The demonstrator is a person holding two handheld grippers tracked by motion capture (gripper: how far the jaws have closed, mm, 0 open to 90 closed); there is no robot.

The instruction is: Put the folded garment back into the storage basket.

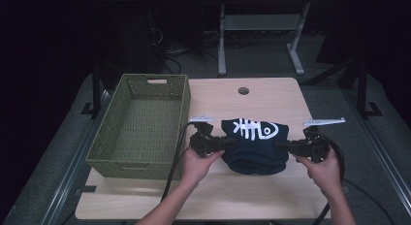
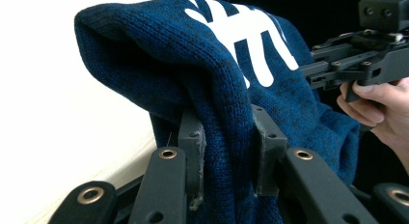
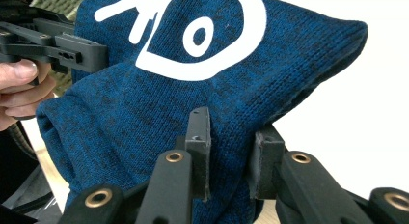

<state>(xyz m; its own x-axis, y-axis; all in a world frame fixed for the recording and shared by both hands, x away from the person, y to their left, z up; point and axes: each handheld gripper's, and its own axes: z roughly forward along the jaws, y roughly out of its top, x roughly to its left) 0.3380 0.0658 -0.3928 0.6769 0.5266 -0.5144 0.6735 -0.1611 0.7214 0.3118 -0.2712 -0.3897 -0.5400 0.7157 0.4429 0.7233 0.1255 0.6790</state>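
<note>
A folded dark blue knitted sweater (image 1: 257,147) with a white fish-bone print hangs between the two grippers, lifted off the wooden table (image 1: 218,196). My left gripper (image 1: 228,143) is shut on the sweater's left edge; in the left gripper view the knit (image 2: 226,103) is bunched between the pads (image 2: 193,142). My right gripper (image 1: 281,147) is shut on the right edge, where the blue fabric (image 3: 202,89) is pinched between its pads (image 3: 200,132). A hand holds each gripper from below.
A green woven basket (image 1: 140,125) stands at the table's left, close to the left gripper. A round cable hole (image 1: 243,91) sits at the table's far middle. Black cables trail off the front edge. Desk legs (image 1: 222,45) stand on the floor beyond.
</note>
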